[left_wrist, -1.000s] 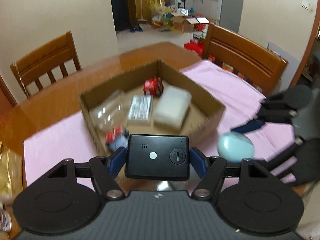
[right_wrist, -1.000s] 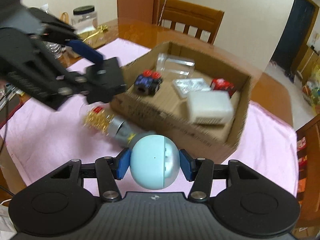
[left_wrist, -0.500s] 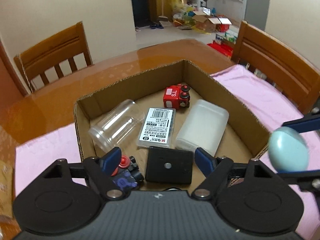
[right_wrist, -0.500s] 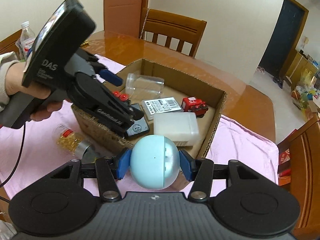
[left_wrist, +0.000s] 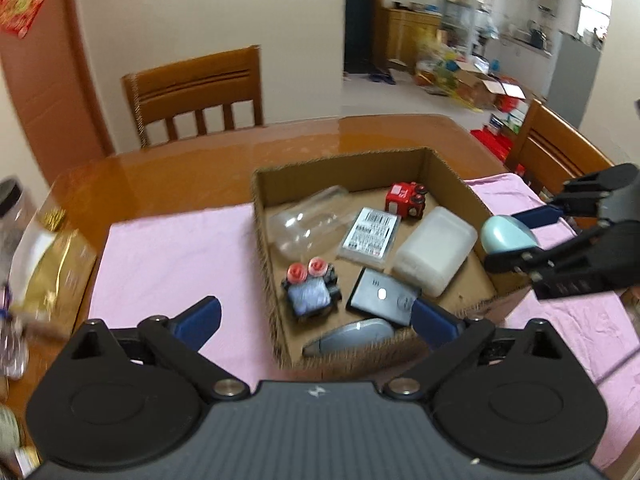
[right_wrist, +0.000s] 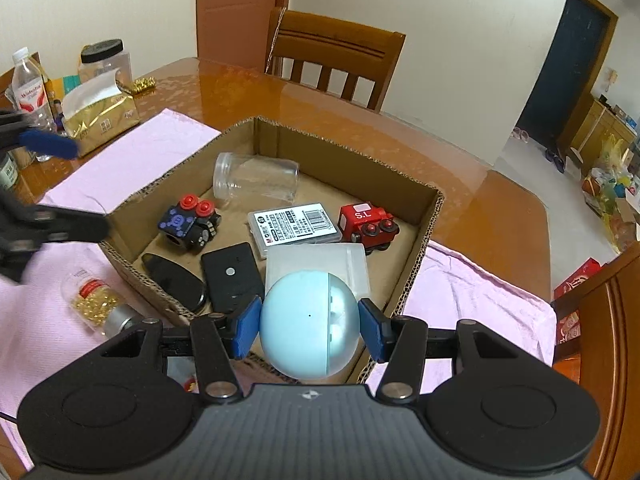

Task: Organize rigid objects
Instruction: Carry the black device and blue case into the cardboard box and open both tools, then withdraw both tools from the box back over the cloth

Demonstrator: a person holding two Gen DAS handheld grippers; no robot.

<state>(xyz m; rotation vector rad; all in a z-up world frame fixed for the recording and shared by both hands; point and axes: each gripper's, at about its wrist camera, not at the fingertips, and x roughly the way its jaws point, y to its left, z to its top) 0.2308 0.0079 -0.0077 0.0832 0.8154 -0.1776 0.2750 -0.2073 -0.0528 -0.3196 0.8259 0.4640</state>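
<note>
My right gripper (right_wrist: 308, 326) is shut on a light blue egg-shaped ball (right_wrist: 308, 324) above the near wall of the cardboard box (right_wrist: 348, 148). In the box lie a black device (right_wrist: 232, 276), a black mouse (right_wrist: 172, 280), a white case (right_wrist: 316, 264), a card pack (right_wrist: 294, 226), a red toy train (right_wrist: 368, 222), a blue toy (right_wrist: 188, 226) and a clear jar (right_wrist: 256, 180). My left gripper (left_wrist: 318, 318) hangs over the box's near left corner (left_wrist: 280, 344), its jaws opening wide, with nothing between its pads. A capsule bottle (right_wrist: 94, 300) lies outside on the pink cloth.
The pink cloth (left_wrist: 180, 248) covers the wooden table (right_wrist: 240, 84) around the box. A gold tissue pack (right_wrist: 100, 116), a water bottle (right_wrist: 30, 92) and a black-lidded jar (right_wrist: 106, 60) stand at the far left. Wooden chairs (right_wrist: 336, 56) ring the table.
The left gripper let the black device drop into the box, opened wide and drew back to the left. The right gripper carried the blue ball closer over the box.
</note>
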